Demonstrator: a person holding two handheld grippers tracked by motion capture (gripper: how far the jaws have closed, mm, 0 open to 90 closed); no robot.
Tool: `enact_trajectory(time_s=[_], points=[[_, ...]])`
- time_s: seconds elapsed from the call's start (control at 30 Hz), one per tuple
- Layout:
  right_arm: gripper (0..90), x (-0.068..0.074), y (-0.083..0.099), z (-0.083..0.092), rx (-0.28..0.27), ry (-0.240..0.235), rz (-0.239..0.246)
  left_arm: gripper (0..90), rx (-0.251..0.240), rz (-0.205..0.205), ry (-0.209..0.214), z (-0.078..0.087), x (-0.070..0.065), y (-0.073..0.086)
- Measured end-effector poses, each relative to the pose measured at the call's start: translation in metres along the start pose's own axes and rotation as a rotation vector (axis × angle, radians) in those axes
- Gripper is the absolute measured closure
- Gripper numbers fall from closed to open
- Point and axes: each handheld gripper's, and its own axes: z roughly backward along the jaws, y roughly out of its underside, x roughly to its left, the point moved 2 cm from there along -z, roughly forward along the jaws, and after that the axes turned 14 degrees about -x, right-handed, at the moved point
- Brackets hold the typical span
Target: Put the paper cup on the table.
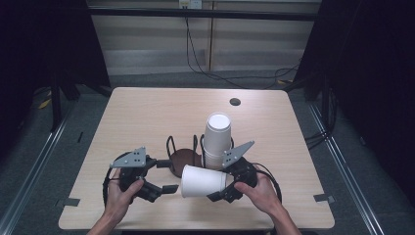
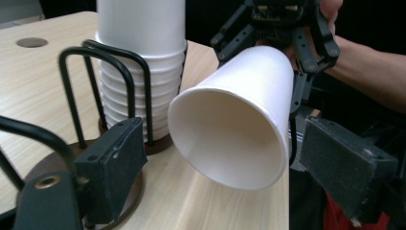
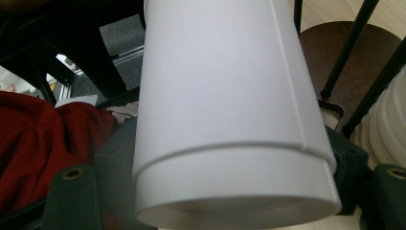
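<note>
The right gripper (image 1: 226, 188) is holding a white paper cup (image 1: 203, 180) on its side just above the table (image 1: 147, 112), its jaws clamping the cup near its base while the open mouth is facing the left gripper (image 1: 164, 188). In the left gripper view the cup (image 2: 239, 120) is hanging tilted between that gripper's two black jaws, which are standing apart with the rim between them and no pad pressing on it. In the right gripper view the cup (image 3: 230, 120) is lying along the jaws, one dark pad sitting at each side of its wall. Just behind the cup a stack of white cups (image 1: 217, 139) is standing upright in a black wire holder (image 1: 182, 155) on a dark round base. The person's hands are gripping both tools near the table's front edge, and a dark round hole (image 1: 235, 102) is showing in the tabletop farther back.
</note>
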Motion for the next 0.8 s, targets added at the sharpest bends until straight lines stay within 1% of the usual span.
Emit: enact_trajectory(time_s=[0.07, 0.1, 0.17, 0.2, 0.27, 0.3, 0.37, 0.4, 0.47, 0.5, 0.53, 0.57, 0.6, 0.63, 0.67, 0.73, 0.8], points=[[25.0, 0.0, 0.0, 0.0, -0.017, 0.004, 0.002, 15.6, -0.007, -0.008, 0.005, 0.001, -0.001, -0.001], [25.0, 0.0, 0.0, 0.0, -0.031, -0.006, -0.003, 15.6, -0.011, -0.006, 0.013, 0.001, -0.002, -0.001], [25.0, 0.0, -0.001, 0.001, -0.051, -0.001, 0.001, 15.5, -0.005, -0.013, 0.018, 0.001, -0.003, -0.001], [25.0, -0.001, -0.001, 0.002, -0.057, -0.007, -0.003, 15.5, -0.003, -0.015, 0.02, 0.001, -0.003, 0.0], [24.9, -0.002, 0.0, 0.002, -0.075, 0.004, -0.008, 15.5, 0.001, -0.012, 0.024, 0.002, -0.003, 0.001], [24.9, -0.003, 0.001, 0.002, -0.084, -0.003, -0.013, 15.5, 0.001, -0.014, 0.02, 0.003, -0.003, 0.001], [24.9, -0.003, 0.001, 0.002, -0.094, 0.0, -0.009, 15.5, -0.003, -0.018, 0.011, 0.004, -0.002, 0.002], [24.9, -0.003, 0.001, 0.002, -0.105, -0.006, -0.007, 15.5, -0.004, -0.012, 0.011, 0.004, -0.002, 0.003], [24.9, -0.003, 0.0, 0.004, -0.136, -0.021, -0.012, 15.5, -0.015, 0.002, 0.01, 0.004, -0.002, 0.005], [25.0, -0.003, -0.001, 0.004, -0.148, -0.022, -0.008, 15.5, -0.014, -0.006, 0.0, 0.004, -0.003, 0.007], [25.0, -0.002, -0.002, 0.004, -0.165, -0.024, -0.008, 15.4, -0.009, -0.012, -0.002, 0.004, -0.003, 0.008], [25.0, -0.002, -0.002, 0.005, -0.181, -0.033, -0.01, 15.4, -0.01, -0.005, -0.001, 0.003, -0.004, 0.009], [25.0, -0.002, -0.002, 0.006, -0.193, -0.034, -0.008, 15.4, -0.011, -0.008, 0.0, 0.002, -0.004, 0.01], [25.0, -0.002, -0.003, 0.006, -0.205, -0.023, -0.003, 15.4, -0.011, -0.011, -0.003, 0.002, -0.004, 0.01], [25.0, -0.002, -0.003, 0.006, -0.211, -0.016, 0.0, 15.5, -0.009, -0.012, -0.007, 0.001, -0.004, 0.01], [25.0, -0.001, -0.003, 0.005, -0.216, -0.019, 0.002, 15.6, -0.008, -0.009, -0.01, 0.0, -0.004, 0.011], [25.1, -0.001, -0.003, 0.004, -0.228, -0.037, -0.002, 15.7, -0.009, -0.013, -0.011, 0.0, -0.005, 0.011]])
